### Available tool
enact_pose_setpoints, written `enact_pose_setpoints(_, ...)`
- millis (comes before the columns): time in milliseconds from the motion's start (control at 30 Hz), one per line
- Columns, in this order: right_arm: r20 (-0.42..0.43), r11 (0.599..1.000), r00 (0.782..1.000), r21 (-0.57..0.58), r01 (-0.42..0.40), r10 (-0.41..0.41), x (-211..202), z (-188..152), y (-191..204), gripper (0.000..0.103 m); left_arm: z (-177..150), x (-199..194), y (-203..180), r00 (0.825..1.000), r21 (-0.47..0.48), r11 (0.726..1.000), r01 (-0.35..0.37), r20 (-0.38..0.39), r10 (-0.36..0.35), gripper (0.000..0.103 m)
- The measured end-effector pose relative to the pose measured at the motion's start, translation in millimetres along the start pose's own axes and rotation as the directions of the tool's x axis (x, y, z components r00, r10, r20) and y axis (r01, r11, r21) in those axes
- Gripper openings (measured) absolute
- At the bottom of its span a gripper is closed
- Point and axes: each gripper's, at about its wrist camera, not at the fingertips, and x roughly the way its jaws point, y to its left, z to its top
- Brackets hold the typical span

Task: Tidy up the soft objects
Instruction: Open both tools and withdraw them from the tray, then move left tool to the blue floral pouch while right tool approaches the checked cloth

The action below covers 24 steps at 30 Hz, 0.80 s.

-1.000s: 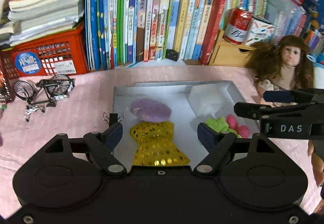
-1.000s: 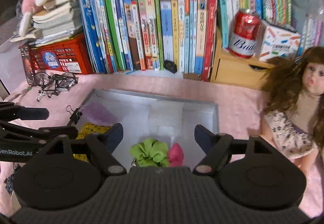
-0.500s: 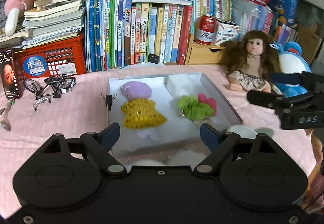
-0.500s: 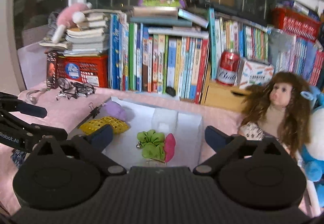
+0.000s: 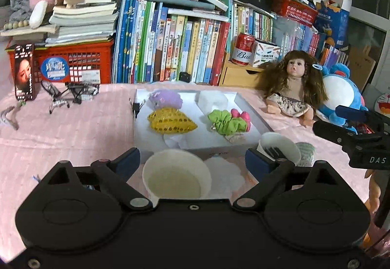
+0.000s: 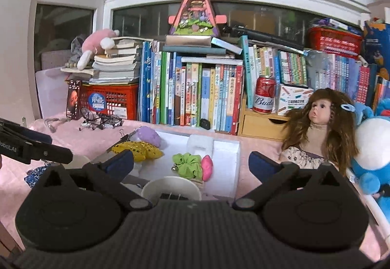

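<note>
Left gripper (image 5: 192, 159): its fingers are spread wide and have just been opening further; nothing is gripped. An empty white paper cup (image 5: 176, 177) is seen standing on the surface between them, untouched by the pads.
Right gripper (image 6: 191, 163): its fingers are held at full spread, having just been opening, and nothing is gripped. A second white cup (image 6: 171, 187) is seen low between them, with a dark item inside that cannot be made out.
White tray (image 5: 253, 118): it is set on the pink-covered surface (image 5: 73, 132), beyond both grippers.
Tray, left half: a purple soft piece (image 5: 165, 99) is placed at the far end, with a yellow sequined soft piece (image 5: 171, 120) just in front of it, touching or nearly so.
Tray, right half: a green scrunchie (image 5: 225, 121) is laid against a pink soft piece (image 5: 241, 115); a white foam block (image 5: 212, 99) is seen behind them.
Beside the tray: a black binder clip (image 5: 135, 107) is seen at the left edge.
Back of the surface: a row of upright books (image 5: 175, 47), a red crate (image 5: 73, 63) under stacked books, and a red can (image 5: 243, 48) on a small wooden drawer are lined up.
Right side: a doll (image 5: 291, 84) with brown hair is seated near the tray, with a blue plush toy (image 5: 341, 96) just beside it.
</note>
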Motion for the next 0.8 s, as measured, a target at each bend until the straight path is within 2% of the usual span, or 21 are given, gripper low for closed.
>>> enact_pose_setpoints(300, 0.086, 0.998, 0.995, -0.046, 0.053, -0.049, -22.4, -31.0, 4.5, 0.103, -25.9, -11.9, -5.3, 0.998, 0.058, 0.998, -0.039, 0.060, 0.035, 0.095)
enact_pose_setpoints(500, 0.093, 0.995, 0.994, -0.077, 0.060, -0.053, -29.6, -47.5, 5.3, 0.103, -44.0, -14.9, -3.0, 0.996, 0.068, 0.996, -0.057, 0.078, 0.052, 0.097)
enact_pose_setpoints(667, 0.101, 0.995, 0.992, -0.065, 0.082, -0.075, -32.8, -60.2, 3.8, 0.103, -56.7, -14.1, 8.8, 0.995, 0.036, 0.996, -0.078, 0.070, 0.075, 0.097)
enact_pose_setpoints(800, 0.110, 0.993, 0.989, -0.051, 0.107, -0.101, -34.1, -71.6, 0.9, 0.103, -69.4, -16.3, 17.3, 0.988, 0.041, 0.991, -0.126, 0.090, 0.122, 0.097)
